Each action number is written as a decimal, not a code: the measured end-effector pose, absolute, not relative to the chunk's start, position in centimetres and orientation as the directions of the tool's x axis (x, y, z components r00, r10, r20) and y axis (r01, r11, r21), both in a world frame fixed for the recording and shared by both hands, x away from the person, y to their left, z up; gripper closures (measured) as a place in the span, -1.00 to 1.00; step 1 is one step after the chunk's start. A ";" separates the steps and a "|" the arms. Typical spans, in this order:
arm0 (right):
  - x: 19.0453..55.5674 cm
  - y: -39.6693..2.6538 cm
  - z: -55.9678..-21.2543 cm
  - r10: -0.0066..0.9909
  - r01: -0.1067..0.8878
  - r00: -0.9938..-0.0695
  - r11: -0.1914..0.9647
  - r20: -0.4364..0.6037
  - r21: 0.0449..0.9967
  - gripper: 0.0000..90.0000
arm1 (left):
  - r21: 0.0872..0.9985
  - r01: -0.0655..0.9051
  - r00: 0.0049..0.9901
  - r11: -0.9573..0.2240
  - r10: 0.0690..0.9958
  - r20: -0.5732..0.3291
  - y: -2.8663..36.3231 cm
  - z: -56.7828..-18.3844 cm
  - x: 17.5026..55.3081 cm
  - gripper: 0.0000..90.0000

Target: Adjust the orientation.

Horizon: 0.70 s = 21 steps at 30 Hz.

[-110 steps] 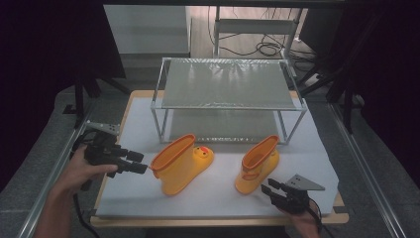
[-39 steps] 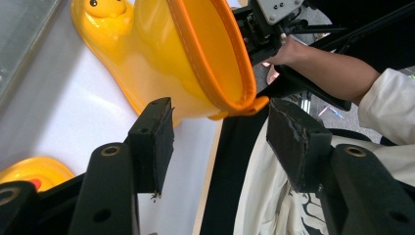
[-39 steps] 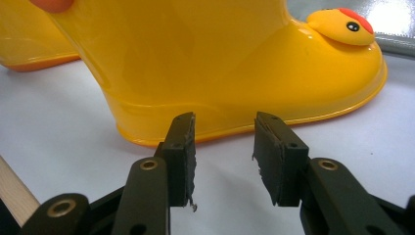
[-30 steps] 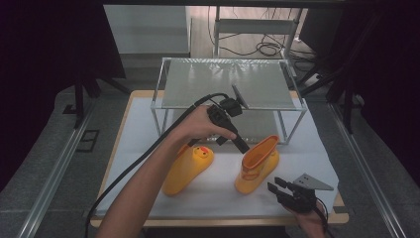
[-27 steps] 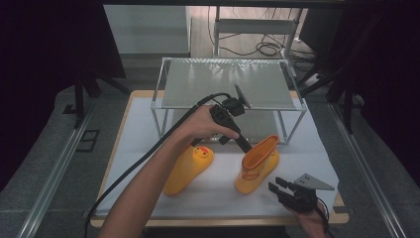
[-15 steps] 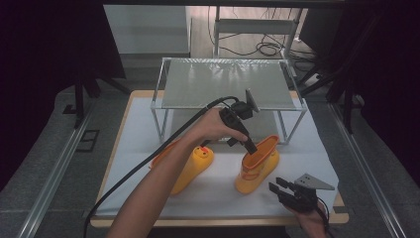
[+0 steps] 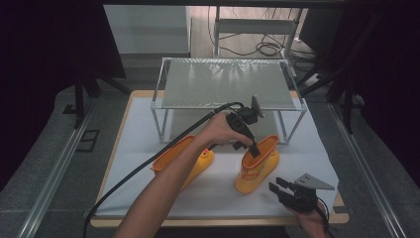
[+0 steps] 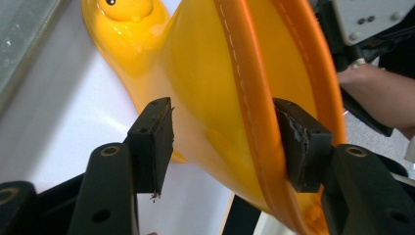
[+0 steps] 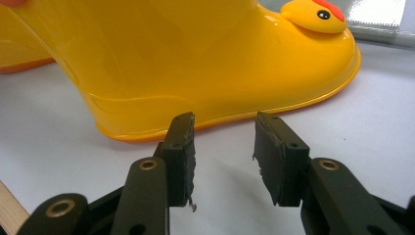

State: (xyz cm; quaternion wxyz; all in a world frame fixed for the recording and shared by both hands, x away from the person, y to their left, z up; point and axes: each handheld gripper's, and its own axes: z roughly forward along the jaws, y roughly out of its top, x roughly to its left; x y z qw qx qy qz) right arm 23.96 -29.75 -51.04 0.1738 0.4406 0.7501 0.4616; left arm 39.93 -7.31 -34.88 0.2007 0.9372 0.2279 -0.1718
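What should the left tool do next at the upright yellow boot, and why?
Probably close. The left tool stands open astride the boot's orange top edge, one pad inside the opening, one outside the wall, neither clearly pressing. Squeezing the wall should give a hold for lifting.

Both boots yellow w/ orange rims: right boot (image 7: 257, 166) has duck face, red-orange bill, black eye; left boot (image 7: 185, 161) at its 9 o'clock. Grippers' jaws black; mat (image 7: 143, 144) white.

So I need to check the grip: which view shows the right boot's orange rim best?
The left gripper view: the orange rim runs between the open pads. The high view shows it small; the right gripper view gives the boot's side.
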 end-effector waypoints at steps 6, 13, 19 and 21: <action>23.9 -29.8 -51.0 0.822 0.500 -0.550 0.182 0.148 0.847 0.30 | 0.264 0.496 0.839 -0.827 0.379 -0.389 -8.4 -35.7 39.9 0.07; 23.9 -29.9 -51.0 0.823 0.502 -0.547 0.176 0.154 0.847 0.30 | 0.267 0.525 0.825 -0.808 0.405 -0.395 -8.4 -35.9 40.0 0.64; 23.9 -29.9 -51.0 0.824 0.501 -0.545 0.175 0.152 0.848 0.30 | 0.284 0.554 0.813 -0.783 0.435 -0.386 -7.6 -35.2 40.3 0.97; 23.9 -30.0 -51.0 0.825 0.501 -0.543 0.173 0.153 0.848 0.30 | 0.304 0.558 0.810 -0.772 0.428 -0.401 -7.0 -34.4 40.3 0.97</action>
